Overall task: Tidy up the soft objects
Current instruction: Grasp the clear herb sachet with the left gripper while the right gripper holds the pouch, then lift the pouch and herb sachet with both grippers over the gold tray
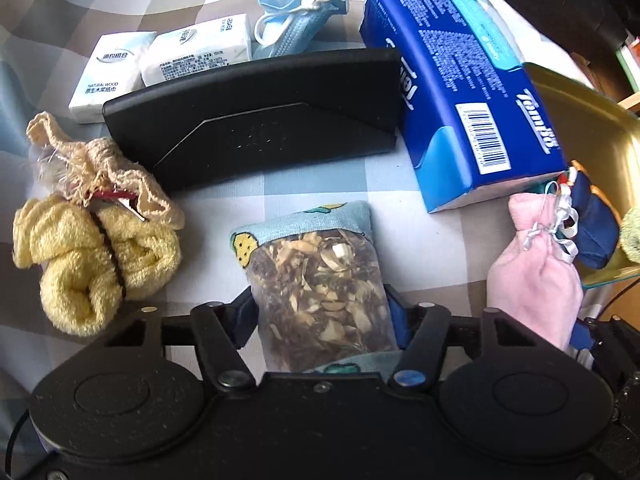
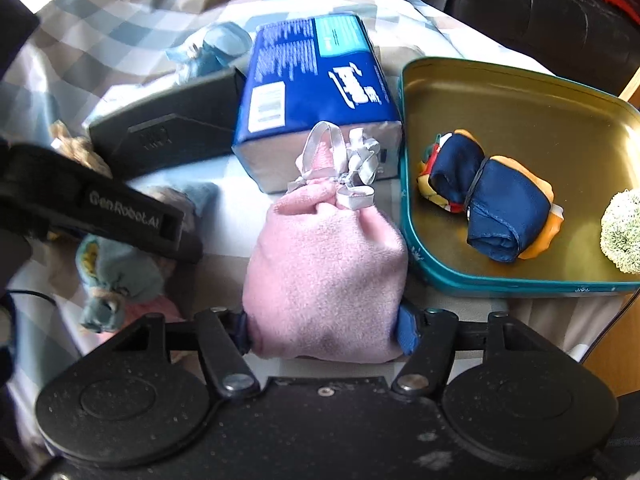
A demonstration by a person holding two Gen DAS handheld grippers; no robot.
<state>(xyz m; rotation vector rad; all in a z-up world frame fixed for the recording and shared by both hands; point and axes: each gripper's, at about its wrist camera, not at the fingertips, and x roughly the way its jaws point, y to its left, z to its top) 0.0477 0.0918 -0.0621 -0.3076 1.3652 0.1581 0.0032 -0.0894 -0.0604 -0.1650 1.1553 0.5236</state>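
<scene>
We see a checked tablecloth [image 1: 100,0] covering the whole work surface. On its right sits a gold tin tray with a teal rim [image 2: 500,92]; inside it lie a rolled navy cloth bundle [image 2: 496,204] bound with a dark band and, at the right edge, a pale green fuzzy ball [image 2: 624,232].

Just left of the tray lies a blue tissue pack [image 1: 460,120], touching a black case [image 1: 260,112] on its left. Behind the case we have two white pocket tissue packs [image 1: 160,64] and some crumpled blue face masks [image 1: 296,20].

Left side: a yellow towel roll [image 1: 92,264] bound with a dark band, with a beige knit pouch [image 1: 100,168] resting against its top.

Our right gripper [image 2: 326,328] is clamped on a pink fleece drawstring pouch [image 2: 324,264]; both blue pads press its lower sides. The pouch sits just beside the tray rim, and its silver ribbon ends overlap the tissue pack's near end.

Our left gripper [image 1: 322,320] is clamped on a herb sachet [image 1: 320,280] with a clear front and a light blue printed edge, pads pressed against both sides, in front of the black case.
</scene>
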